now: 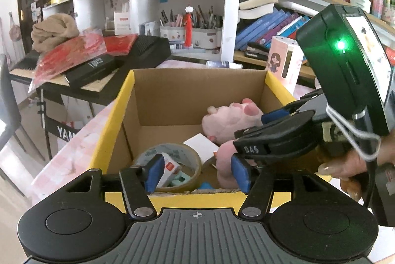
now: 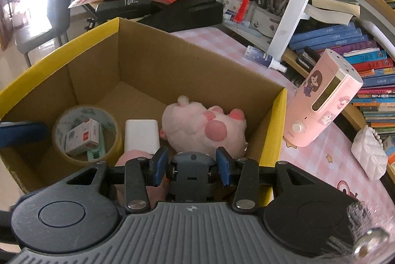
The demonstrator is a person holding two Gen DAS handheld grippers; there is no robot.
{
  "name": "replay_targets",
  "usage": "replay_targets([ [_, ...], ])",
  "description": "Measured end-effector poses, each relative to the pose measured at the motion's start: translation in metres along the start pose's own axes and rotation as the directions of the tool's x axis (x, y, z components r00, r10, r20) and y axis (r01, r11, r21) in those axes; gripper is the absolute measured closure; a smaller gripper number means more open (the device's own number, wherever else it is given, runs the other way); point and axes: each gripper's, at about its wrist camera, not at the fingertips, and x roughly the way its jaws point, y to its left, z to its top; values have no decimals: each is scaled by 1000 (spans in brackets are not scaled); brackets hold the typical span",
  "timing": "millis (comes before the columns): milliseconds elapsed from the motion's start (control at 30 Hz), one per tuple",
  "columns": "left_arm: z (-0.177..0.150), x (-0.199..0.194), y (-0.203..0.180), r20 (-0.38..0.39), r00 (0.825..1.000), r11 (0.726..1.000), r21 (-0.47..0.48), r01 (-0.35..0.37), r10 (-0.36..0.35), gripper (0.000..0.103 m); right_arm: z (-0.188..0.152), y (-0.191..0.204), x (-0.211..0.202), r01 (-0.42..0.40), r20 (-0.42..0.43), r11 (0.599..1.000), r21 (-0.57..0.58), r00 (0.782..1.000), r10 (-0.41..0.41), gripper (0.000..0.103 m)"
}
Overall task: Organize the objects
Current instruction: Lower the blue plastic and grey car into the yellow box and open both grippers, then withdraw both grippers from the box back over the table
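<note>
Currently, both grippers are over the box.
Box: open cardboard box point(image 2: 153, 66) with yellow outer faces, on a pink checked tablecloth point(image 2: 321, 157).
Right gripper point(image 2: 192, 166): jaws narrow, blue pads pressing on either side of a dark grey-blue device point(image 2: 191, 160); the device sits squarely between the fingers, above the box's near-right corner.
Right gripper, seen from left wrist point(image 1: 246, 138): it reaches in from the right, held by a hand point(image 1: 350, 165), its tip over the pink plush at the box's near side.
Left gripper point(image 1: 197, 171): jaws set wide apart, nothing between the pads; it hovers at the box's near wall.
Left fingers vs contents: left pad point(image 1: 154, 171) lines up over the tape roll, right pad point(image 1: 240, 173) over the nearer pink plush point(image 1: 224, 160); contact cannot be told.
Tape roll point(image 2: 86, 133): lying flat at the near-left of the box floor, with a small white-and-red carton point(image 2: 82, 138) and a green item point(image 2: 96, 152) inside its ring.
White block point(image 2: 142, 134): flat on the floor, between the tape roll and the plush.
Paw plush point(image 2: 205, 128): pink, pads up, against the right wall.
Pink cylinder point(image 2: 321, 103): standing tilted on the tablecloth just outside the box's right wall.
White pouch point(image 2: 369, 155): on the tablecloth, further right.
Spray bottle point(image 2: 264, 57): lying on the tablecloth beyond the box.
</note>
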Motion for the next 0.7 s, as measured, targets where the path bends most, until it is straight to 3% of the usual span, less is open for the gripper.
replay_targets([
  [133,-2,-9,6,14,1000,1000,-4,0,0,40,1,-3,-9,-22,15,996,81,1000,21,59],
  [333,-5,-27,14,41,999,1000,-16,10,-9,33,-2,7,-43,-8,92,994,108,996,-2,55],
  [700,-22,-66,24,66,997,999,-16,29,-28,17,-34,17,-121,54,220,959,277,968,-117,46],
])
